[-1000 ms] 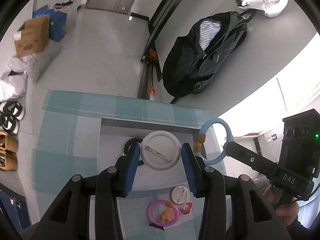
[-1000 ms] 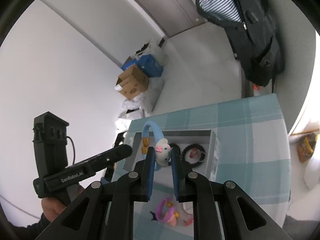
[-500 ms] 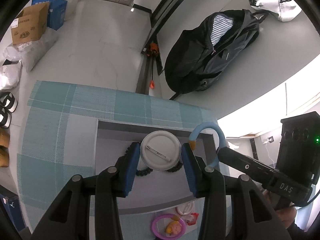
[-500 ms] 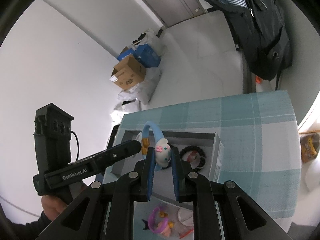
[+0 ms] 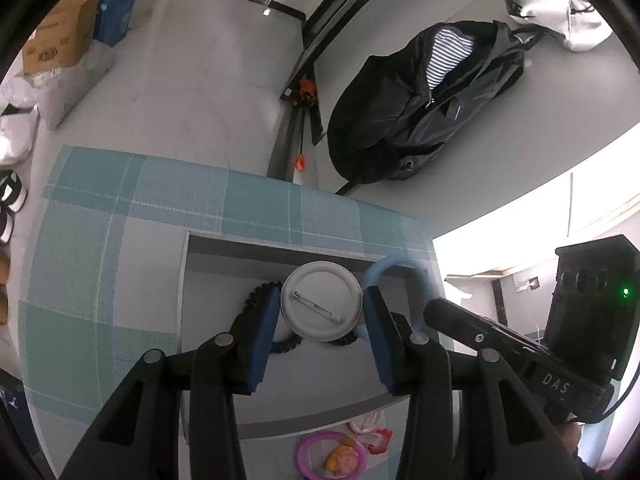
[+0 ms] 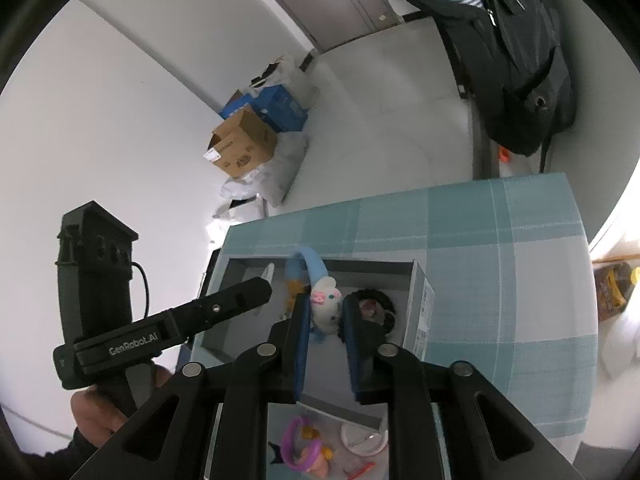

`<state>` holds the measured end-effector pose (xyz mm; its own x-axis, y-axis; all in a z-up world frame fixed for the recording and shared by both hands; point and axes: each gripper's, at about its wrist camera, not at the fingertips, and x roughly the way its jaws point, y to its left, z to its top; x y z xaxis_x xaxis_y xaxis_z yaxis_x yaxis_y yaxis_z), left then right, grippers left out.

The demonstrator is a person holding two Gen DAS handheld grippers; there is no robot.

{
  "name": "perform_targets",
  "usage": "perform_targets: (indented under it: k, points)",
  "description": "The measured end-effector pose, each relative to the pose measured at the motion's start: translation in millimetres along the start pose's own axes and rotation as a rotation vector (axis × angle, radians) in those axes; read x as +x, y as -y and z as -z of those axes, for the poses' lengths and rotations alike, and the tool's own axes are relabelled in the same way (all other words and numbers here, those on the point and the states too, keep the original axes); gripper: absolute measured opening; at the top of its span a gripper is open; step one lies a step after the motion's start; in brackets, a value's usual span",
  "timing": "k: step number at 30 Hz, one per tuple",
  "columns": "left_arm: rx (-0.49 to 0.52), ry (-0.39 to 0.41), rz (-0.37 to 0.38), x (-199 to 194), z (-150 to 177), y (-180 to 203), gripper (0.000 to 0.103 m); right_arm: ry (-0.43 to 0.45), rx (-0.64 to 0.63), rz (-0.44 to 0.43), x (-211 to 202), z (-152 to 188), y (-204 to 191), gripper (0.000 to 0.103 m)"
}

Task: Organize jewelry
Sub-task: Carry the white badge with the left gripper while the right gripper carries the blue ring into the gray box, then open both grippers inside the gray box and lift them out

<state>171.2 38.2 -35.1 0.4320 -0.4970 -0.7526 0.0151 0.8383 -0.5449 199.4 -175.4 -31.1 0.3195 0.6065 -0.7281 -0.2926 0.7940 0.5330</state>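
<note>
Over the grey box (image 5: 208, 248), the left gripper (image 5: 320, 312) clamps a white pin badge (image 5: 320, 300); the right gripper (image 6: 326, 312) pinches a blue bracelet's bunny charm (image 6: 325, 307).

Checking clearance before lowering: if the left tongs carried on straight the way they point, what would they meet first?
Probably the black bead bracelet lying on the grey box's floor, just beneath the held white badge; depth is uncertain.

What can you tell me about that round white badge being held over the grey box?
The round white badge shows its plain back, pale and smooth like plastic or metal, with a silver safety pin fastened across the middle. It is pinched at its rim between the blue pads of the left tool, tilted toward the camera, over the open grey box. A black beaded bracelet lies behind it.
</note>
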Motion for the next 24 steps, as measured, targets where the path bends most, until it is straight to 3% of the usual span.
perform_targets:
  k: [1, 5, 9, 11, 15, 19, 24]
  points:
    - [0.011, 0.003, -0.008, 0, 1, 2, 0.039, -0.008, 0.004, -0.002, 1, 0, 2, 0.018]
    - [0.031, 0.023, -0.002, -4, 2, 5, 0.06, -0.011, 0.013, 0.004, 1, 2, 4, 0.021]
    - [0.058, 0.035, -0.02, -9, 4, 9, 0.061, 0.008, 0.011, 0.0, -4, 2, 4, 0.027]
    - [0.074, 0.05, -0.046, -13, 6, 10, 0.061, 0.033, 0.008, -0.001, -9, 3, 4, 0.042]
    - [0.123, 0.093, -0.135, -21, 13, 13, 0.061, 0.083, -0.007, -0.011, -20, 6, 1, 0.049]
    - [0.157, 0.139, -0.204, -28, 23, 14, 0.061, 0.123, -0.031, -0.007, -30, 9, -5, 0.065]
    - [0.181, 0.181, -0.249, -37, 36, 18, 0.061, 0.164, -0.079, -0.011, -41, 18, -12, 0.078]
